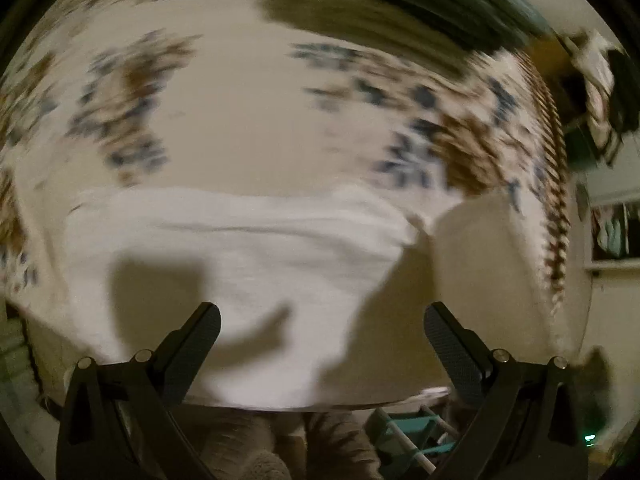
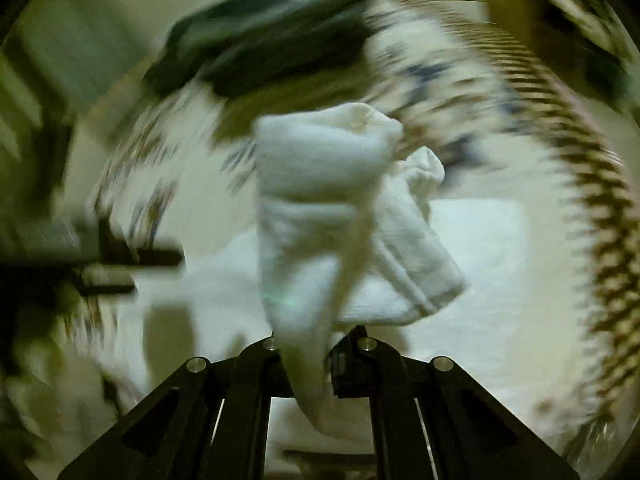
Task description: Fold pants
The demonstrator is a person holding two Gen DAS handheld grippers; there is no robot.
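The white pants [image 1: 248, 248] lie spread on a floral bedsheet [image 1: 248, 128], near its front edge. My left gripper [image 1: 322, 340] is open and empty, hovering just above the near edge of the pants. My right gripper [image 2: 316, 344] is shut on a bunched part of the white pants [image 2: 320, 200], which stands lifted up in front of the camera; the rest of the fabric [image 2: 460, 264] lies flat below. Both views are blurred by motion.
A dark green cloth pile [image 1: 420, 4] lies at the far side of the bed and also shows in the right wrist view [image 2: 272, 40]. The bed's fringed edge [image 1: 556, 184] runs along the right. A teal rack [image 1: 416, 432] stands below the front edge.
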